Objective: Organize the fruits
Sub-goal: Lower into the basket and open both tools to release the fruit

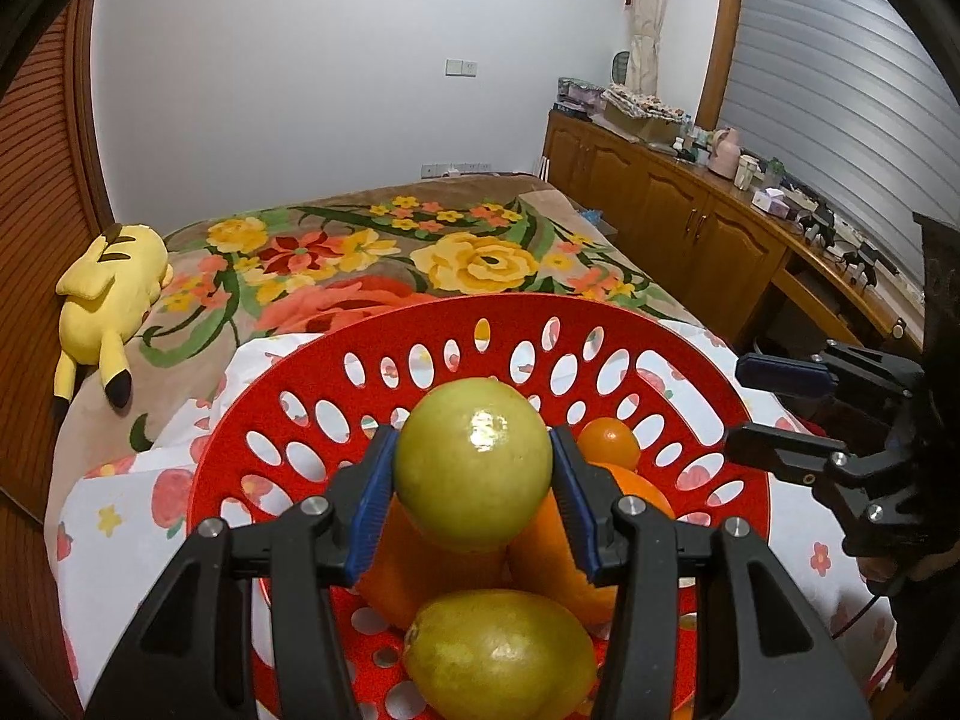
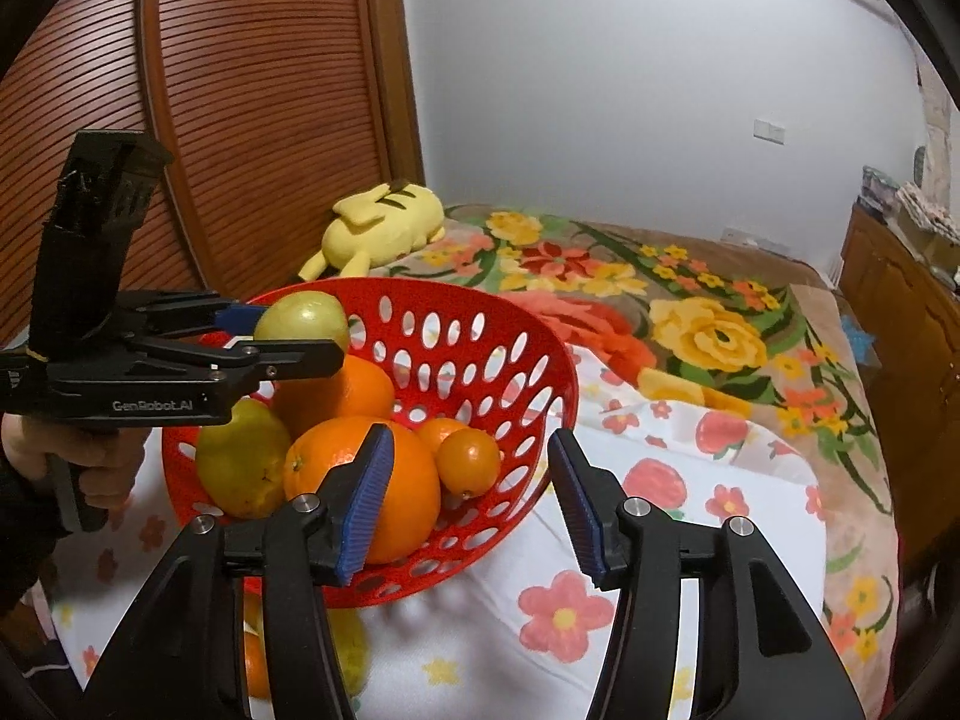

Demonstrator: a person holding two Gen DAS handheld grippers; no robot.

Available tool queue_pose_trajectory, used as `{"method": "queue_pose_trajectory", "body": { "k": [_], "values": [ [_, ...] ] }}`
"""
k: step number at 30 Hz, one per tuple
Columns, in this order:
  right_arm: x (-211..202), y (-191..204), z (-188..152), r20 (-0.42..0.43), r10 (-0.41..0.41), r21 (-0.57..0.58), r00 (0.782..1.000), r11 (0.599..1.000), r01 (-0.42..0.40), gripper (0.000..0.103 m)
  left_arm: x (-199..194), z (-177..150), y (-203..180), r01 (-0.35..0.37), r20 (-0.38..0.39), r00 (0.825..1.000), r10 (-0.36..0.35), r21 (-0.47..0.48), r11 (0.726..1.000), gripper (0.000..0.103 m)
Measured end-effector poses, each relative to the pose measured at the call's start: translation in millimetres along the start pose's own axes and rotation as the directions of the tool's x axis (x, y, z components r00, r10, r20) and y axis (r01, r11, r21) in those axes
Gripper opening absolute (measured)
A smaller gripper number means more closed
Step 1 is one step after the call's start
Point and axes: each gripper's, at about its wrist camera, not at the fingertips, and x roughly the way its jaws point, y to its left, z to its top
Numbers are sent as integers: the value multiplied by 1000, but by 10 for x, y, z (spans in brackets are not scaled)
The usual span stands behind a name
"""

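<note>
Left gripper (image 1: 473, 480) clamping green fruit (image 1: 473, 462) above red basket (image 1: 420, 324), right gripper (image 2: 471, 504) released beside it.

Fruits (image 2: 360, 474) piled in red basket (image 2: 516, 360)

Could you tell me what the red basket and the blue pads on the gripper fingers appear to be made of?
Red basket: likely moulded plastic, smooth and slightly glossy, with clean oval cut-outs. Blue pads: probably rubber or soft plastic, matte, with fine ridges across the face.
</note>
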Motion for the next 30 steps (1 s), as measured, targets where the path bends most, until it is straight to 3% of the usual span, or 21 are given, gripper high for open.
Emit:
{"method": "queue_pose_trajectory", "body": {
  "k": [3,14,30],
  "values": [
    [-16,-19,-15,1,-1,3,1000,1000,1,55,-9,7,-5,22,10,1000,-22,-7,1000,56],
    [-88,1,-79,3,-9,13,1000,1000,9,56,-136,-36,-47,12,25,1000,-12,3,1000,56],
    [-621,213,-294,48,-70,43,996,997,67,59,-784,-342,-159,8,98,995,-9,14,1000,61]
  ]
}}
